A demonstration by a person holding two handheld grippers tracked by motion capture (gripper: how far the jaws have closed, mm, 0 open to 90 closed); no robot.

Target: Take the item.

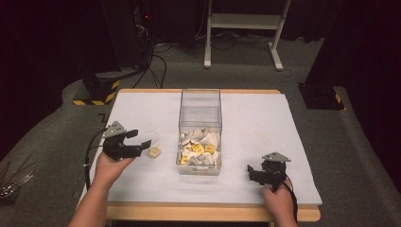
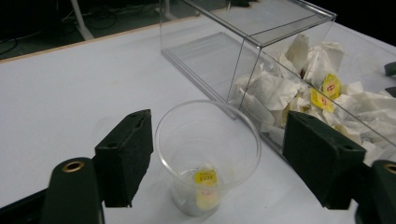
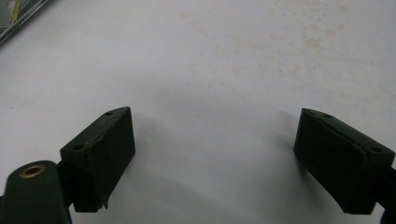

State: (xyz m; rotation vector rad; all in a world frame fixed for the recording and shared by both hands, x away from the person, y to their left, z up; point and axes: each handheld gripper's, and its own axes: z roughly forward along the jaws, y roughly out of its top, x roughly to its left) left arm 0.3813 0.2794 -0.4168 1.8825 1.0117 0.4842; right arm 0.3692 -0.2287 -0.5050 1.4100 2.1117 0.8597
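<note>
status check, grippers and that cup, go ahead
Left gripper open, jaws either side of the clear cup, one tea bag inside. Right gripper open, empty. Nothing in the way.

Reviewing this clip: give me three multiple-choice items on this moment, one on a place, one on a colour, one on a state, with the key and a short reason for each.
1. Where does the clear plastic cup stand?
A. Inside the clear box
B. On the table between the left gripper's open jaws
C. Under the right gripper

2. What colour are the tags on the tea bags in the clear box?
A. Yellow
B. Blue
C. Green

3. What is the state of the right gripper?
A. Shut on a tea bag
B. Shut on the cup
C. Open, with bare table between its jaws

Key:
1 B, the left gripper view shows the cup upright between the spread jaws, beside the box.
2 A, yellow tags show through the box wall.
3 C, the right gripper view shows spread jaws over bare white table.
</note>
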